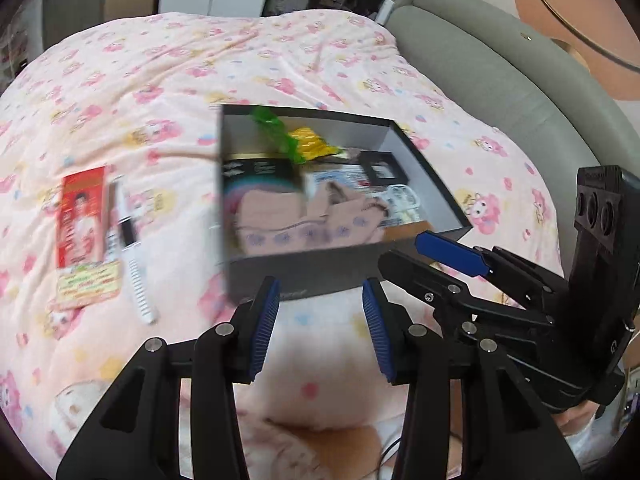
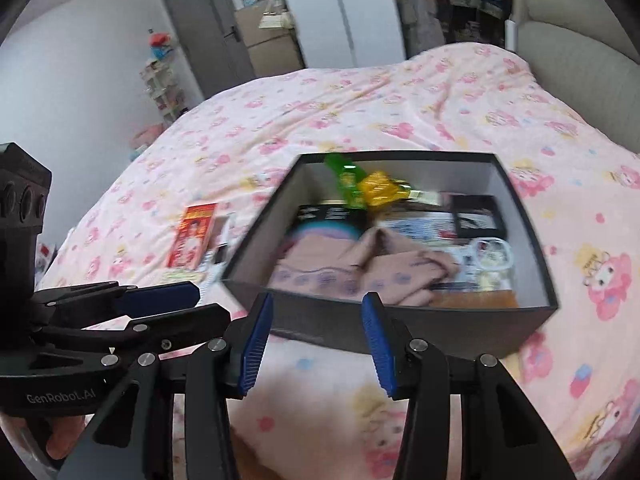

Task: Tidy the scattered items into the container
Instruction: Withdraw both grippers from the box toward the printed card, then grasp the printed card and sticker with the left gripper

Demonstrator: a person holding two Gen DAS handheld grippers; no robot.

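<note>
Both grippers, L [image 1: 320, 300] and R [image 2: 316, 316], have jaws apart w/ nothing between, hovering just short of box [image 2: 440, 320] on bed [image 1: 160, 80]. Box holds pink cloth [image 2: 360, 268], green [image 2: 344, 180] and yellow [image 2: 380, 188] wrappers, misc. Red packet [image 1: 82, 216] and pen [image 1: 132, 252] lie on bed left of box, side by side.
</note>
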